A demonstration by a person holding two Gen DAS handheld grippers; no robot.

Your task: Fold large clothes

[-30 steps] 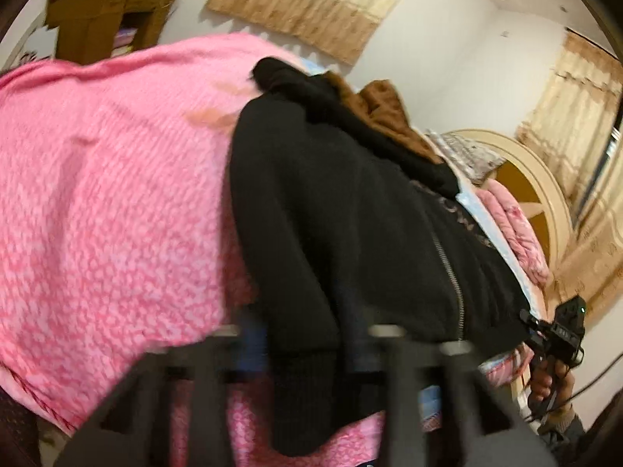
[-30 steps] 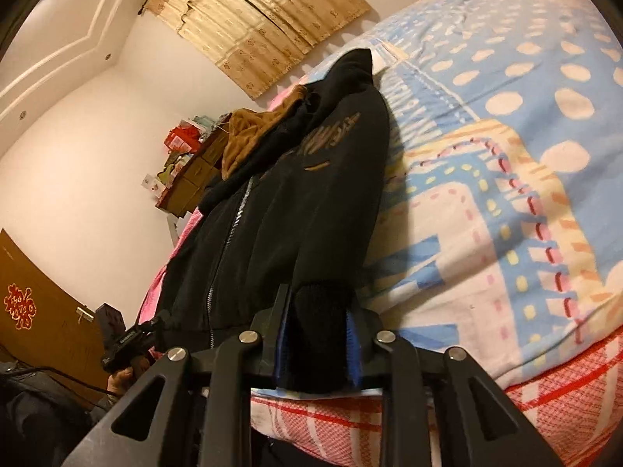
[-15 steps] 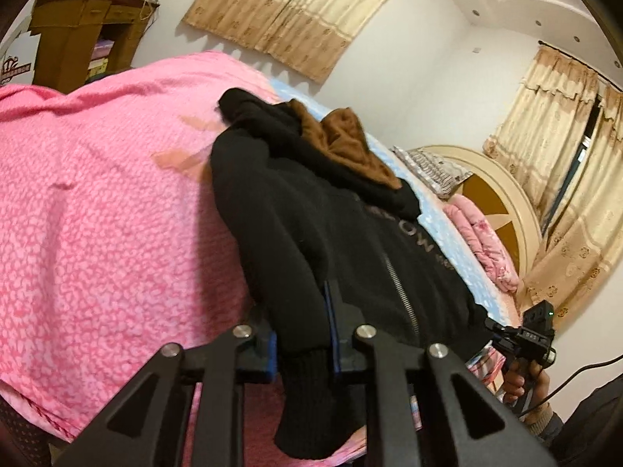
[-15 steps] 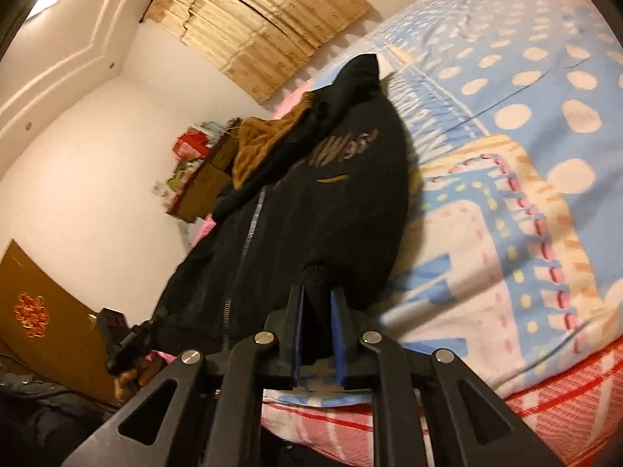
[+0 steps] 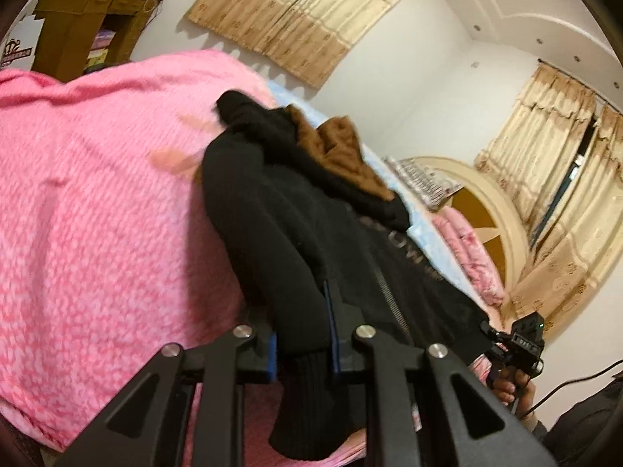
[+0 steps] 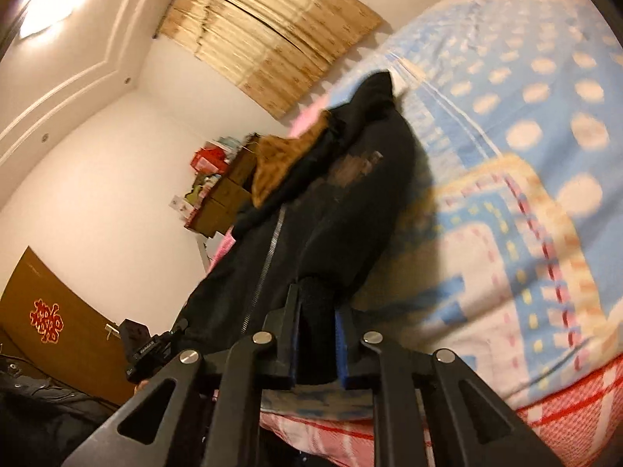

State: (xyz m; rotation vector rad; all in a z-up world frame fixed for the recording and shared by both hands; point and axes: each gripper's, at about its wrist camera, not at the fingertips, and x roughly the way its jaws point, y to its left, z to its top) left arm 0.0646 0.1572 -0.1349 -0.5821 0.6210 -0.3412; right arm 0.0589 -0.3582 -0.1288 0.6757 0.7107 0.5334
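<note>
A black zip-up hooded jacket with a brown furry hood lining lies on the bed, front up; it also shows in the right wrist view. My left gripper is shut on the ribbed cuff end of one sleeve, which hangs down past the fingers. My right gripper is shut on the cuff of the other sleeve. Each gripper shows in the other's view, the right gripper in the left wrist view and the left gripper in the right wrist view, at the jacket's hem corners.
A pink blanket covers the bed left of the jacket, a blue patterned sheet lies to its right. A rounded headboard and folded pink bedding stand at the far end. A wooden cabinet stands by the wall.
Both grippers closed on the sleeve cuffs and have lifted them upward and toward the jacket's body. Both views are blurred by motion now.
</note>
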